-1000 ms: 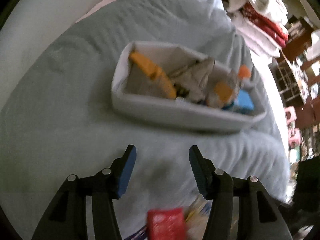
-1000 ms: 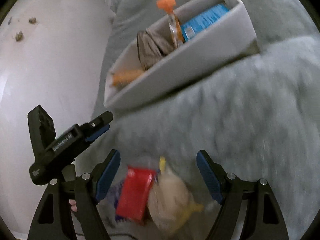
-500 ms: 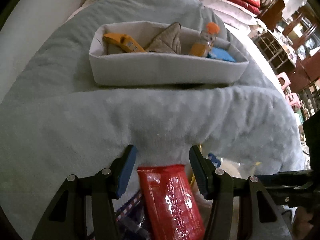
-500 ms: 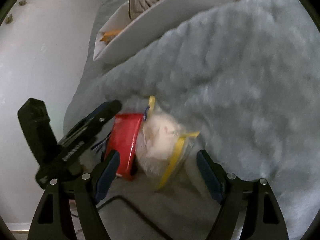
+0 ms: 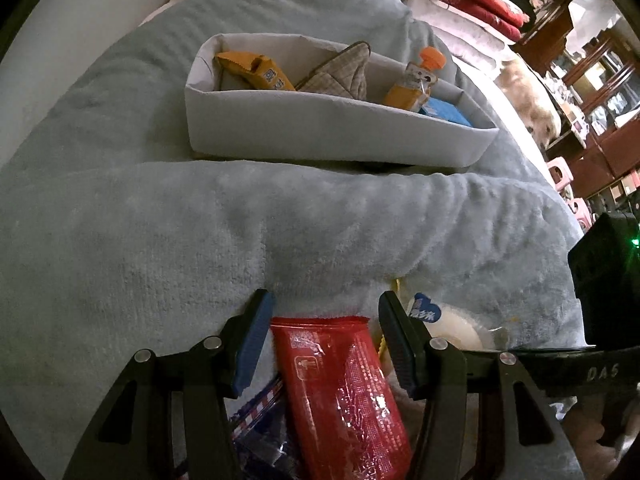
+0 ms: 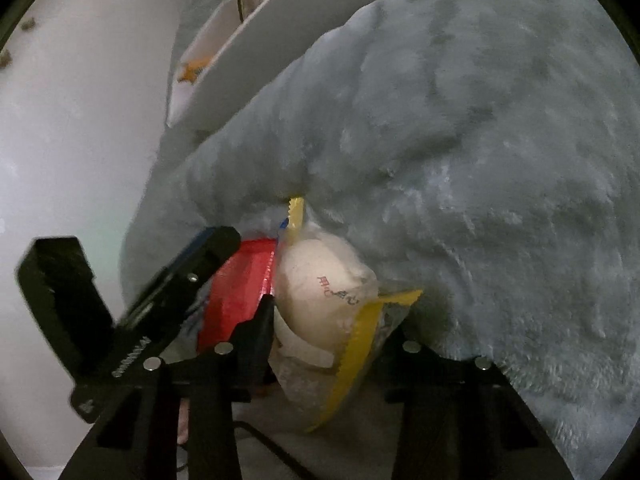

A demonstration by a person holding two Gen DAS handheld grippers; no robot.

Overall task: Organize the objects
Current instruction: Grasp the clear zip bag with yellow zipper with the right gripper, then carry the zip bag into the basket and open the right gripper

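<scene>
A red snack packet [image 5: 340, 392] lies at the foot of a blue-grey blanket [image 5: 200, 240]. My left gripper [image 5: 326, 320] stands open astride the packet's top end, its pads not squeezing it. Beside it is a clear bag with yellow edges holding a pale bun [image 6: 320, 288]. My right gripper [image 6: 332, 324] is closing on that bag: one finger touches its left side, the other sits behind its yellow edge. The bag fills the gap between them. Up on the blanket stands a grey fabric bin [image 5: 320, 132].
The bin holds an orange packet [image 5: 256, 72], a checked pouch [image 5: 344, 76], an orange-capped pouch [image 5: 416, 84] and a blue box [image 5: 448, 114]. A striped blue packet [image 5: 256, 412] lies under the red one. White wall [image 6: 80, 120] at left. Folded cloths [image 5: 472, 8] and cabinets [image 5: 580, 80] behind.
Both grippers came down from the blanket to the packets at its foot. The right jaws narrowed from wide open onto the bun bag. The left jaws kept their width.
</scene>
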